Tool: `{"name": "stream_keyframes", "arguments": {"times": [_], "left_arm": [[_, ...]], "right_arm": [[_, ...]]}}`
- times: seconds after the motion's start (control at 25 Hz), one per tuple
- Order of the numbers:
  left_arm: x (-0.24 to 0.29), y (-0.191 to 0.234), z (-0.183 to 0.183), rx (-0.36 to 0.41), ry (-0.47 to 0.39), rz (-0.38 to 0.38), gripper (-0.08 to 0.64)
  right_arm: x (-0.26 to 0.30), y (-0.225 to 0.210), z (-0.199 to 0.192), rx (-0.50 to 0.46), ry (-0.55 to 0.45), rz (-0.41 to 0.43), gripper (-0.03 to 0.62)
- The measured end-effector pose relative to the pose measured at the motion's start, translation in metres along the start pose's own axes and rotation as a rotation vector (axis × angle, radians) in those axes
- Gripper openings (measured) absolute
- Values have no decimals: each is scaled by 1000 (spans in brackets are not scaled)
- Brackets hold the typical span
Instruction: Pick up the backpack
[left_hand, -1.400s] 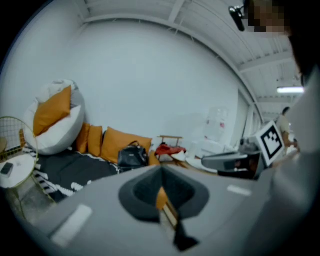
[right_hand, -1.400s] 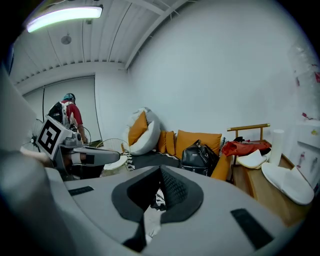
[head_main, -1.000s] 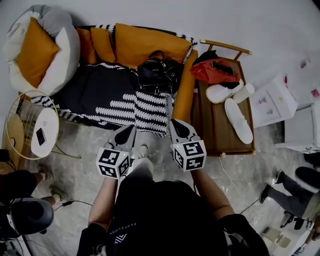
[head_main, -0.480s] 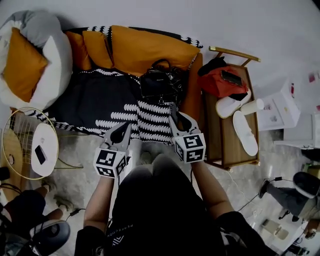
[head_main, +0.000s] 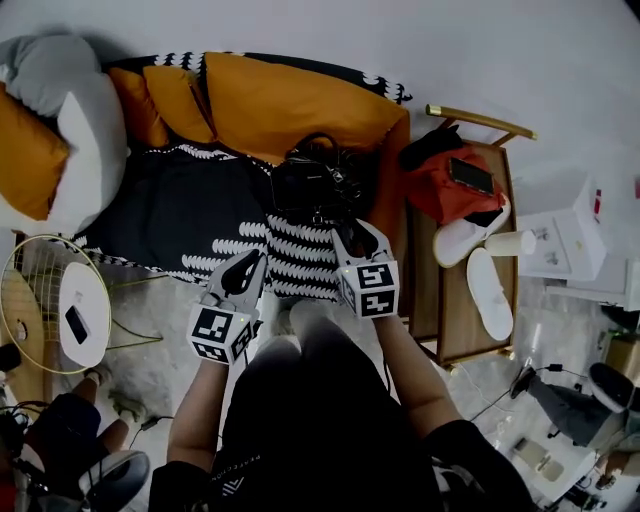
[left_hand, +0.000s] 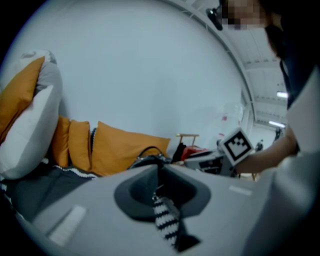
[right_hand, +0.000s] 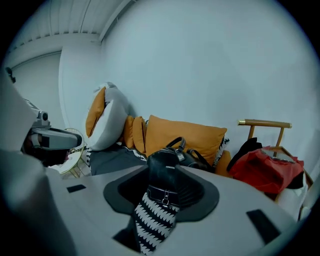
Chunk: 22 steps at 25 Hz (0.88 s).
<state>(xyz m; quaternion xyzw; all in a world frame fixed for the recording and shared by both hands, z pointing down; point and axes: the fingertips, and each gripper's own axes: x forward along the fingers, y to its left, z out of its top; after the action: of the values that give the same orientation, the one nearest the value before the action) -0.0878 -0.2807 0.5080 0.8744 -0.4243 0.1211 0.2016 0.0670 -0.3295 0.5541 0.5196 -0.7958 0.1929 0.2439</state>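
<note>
A low sofa (head_main: 180, 205) with a dark cover fills the upper middle of the head view. Black-and-white zigzag bands run along its near edge, and orange cushions (head_main: 290, 100) line its back. At its 3 o'clock stands a wooden side table (head_main: 455, 310), with a red bag (head_main: 450, 185) at the far end and white slippers (head_main: 488, 290) nearer.

The black backpack (head_main: 315, 185) sits on the sofa seat against the cushions, handle up, close to the sofa's right end. Both grippers reach over the sofa's near edge and neither touches the backpack. It lies at about 12 o'clock from the right gripper (head_main: 352, 238) and about 1 o'clock from the left gripper (head_main: 245, 268).

The right gripper's jaws stand moderately apart and have just been opening. Nothing is gripped, and its own view shows the backpack (right_hand: 165, 165) straight ahead through the gap. The left gripper's jaws are only a sliver apart (they too have just been opening) and empty. Zigzag fabric shows through the slit, with the backpack (left_hand: 147, 160) beyond.
</note>
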Motion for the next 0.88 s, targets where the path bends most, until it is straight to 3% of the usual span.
{"name": "stream_keyframes", "arguments": {"times": [0.36, 0.52, 0.88], "left_arm": [[54, 23, -8, -6, 77, 52, 67], [68, 33, -12, -21, 107, 66, 67], [95, 47, -23, -59, 145, 94, 71]], "right_arm": [[69, -54, 4, -51, 17, -46, 235], [94, -61, -2, -58, 50, -29, 262], [130, -78, -23, -191, 144, -93, 365]]}}
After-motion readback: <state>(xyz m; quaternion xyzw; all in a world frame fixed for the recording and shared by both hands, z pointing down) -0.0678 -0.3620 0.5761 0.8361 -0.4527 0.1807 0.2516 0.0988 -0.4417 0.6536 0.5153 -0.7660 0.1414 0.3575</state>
